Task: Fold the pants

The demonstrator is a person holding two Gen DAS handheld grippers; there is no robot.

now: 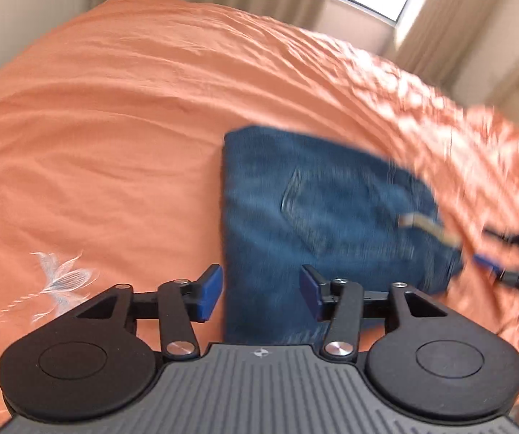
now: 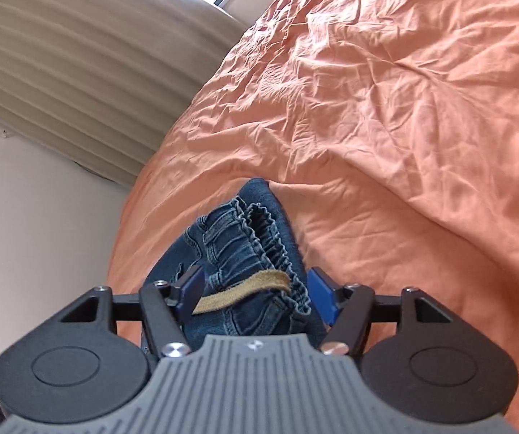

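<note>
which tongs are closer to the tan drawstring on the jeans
Right. The right tongs straddle the tan drawstring at the waistband, open. The left tongs hang open over the jeans' opposite edge.

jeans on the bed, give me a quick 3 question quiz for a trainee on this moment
1. True or false: the left gripper is clamped on the folded jeans.
2. Multiple choice: what lies between the right gripper's blue pads? A) bare orange bedsheet B) the jeans' elastic waistband and tan drawstring C) a pillow
3. Short answer: which part of the jeans faces up in the left wrist view?

Key
1. False: its jaws stand open, apart from the denim.
2. B, though the pads stand open and do not press on it.
3. A back pocket, on the folded stack.
</note>
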